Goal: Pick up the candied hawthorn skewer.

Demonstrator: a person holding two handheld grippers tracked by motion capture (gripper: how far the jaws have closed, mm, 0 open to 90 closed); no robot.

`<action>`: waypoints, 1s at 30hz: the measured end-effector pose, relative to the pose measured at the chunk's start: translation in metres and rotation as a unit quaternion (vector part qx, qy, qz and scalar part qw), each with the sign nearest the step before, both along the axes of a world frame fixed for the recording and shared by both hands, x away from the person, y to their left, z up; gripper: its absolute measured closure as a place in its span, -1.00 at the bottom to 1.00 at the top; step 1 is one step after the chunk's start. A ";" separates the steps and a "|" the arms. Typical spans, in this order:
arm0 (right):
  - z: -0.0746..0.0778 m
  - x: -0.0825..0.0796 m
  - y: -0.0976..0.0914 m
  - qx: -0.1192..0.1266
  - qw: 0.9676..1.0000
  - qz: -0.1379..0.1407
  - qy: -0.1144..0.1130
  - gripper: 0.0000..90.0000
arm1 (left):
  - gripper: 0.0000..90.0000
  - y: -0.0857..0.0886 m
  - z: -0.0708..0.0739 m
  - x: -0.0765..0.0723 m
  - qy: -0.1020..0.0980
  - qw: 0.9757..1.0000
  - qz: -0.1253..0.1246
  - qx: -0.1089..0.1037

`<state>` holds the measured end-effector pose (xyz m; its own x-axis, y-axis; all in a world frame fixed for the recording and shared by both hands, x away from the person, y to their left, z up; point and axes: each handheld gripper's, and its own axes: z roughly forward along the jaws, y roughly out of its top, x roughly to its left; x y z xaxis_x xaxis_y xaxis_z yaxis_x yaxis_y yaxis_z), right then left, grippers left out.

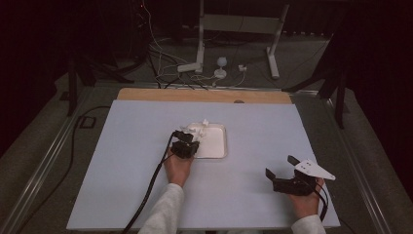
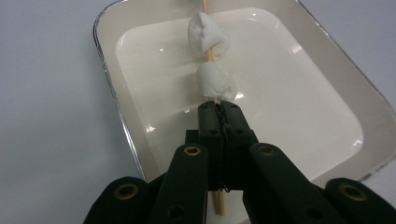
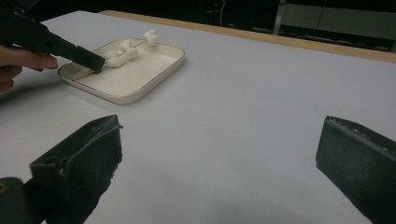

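The left gripper (image 2: 218, 109) is clamping its fingers tight on the wooden skewer (image 2: 217, 200), pinching the stick just below the lower marshmallow (image 2: 214, 83), with a second marshmallow (image 2: 208, 35) threaded further up. The skewer is lying over the shallow white tray (image 2: 327, 70), which is sitting on the pale counter (image 1: 122, 146) near its middle. From the right gripper view, the loaded end is reaching toward the tray's far rim, where another marshmallow (image 3: 150, 36) is showing.

Over on the near right, the right gripper (image 1: 283, 171) is hovering above the bare counter, well apart from the tray, fingers spread wide and holding nothing.

Now, doing this well, in my judgement: the grip is sitting on a thin round stick, so it could twist between the pads. Lifting slowly and keeping the skewer level should be stopping the marshmallows from sliding off. Bringing the right gripper across to steady the far end, or the tray, looks sensible before any hard pulling.
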<state>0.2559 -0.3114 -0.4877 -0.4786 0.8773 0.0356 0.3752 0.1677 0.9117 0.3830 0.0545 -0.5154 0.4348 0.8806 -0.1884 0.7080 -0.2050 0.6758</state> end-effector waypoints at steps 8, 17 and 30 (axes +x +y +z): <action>0.000 0.000 0.000 -0.001 1.000 0.000 0.000 -0.99 | 1.00 0.008 0.012 -0.011 0.005 1.000 -0.017 -0.022; -0.001 0.000 0.001 -0.002 1.000 0.000 0.002 -0.99 | 1.00 0.013 0.005 -0.016 0.037 0.999 -0.024 -0.020; 0.000 0.000 0.000 -0.002 1.000 -0.002 0.000 -0.99 | 1.00 0.016 0.007 -0.016 0.051 0.998 -0.043 -0.020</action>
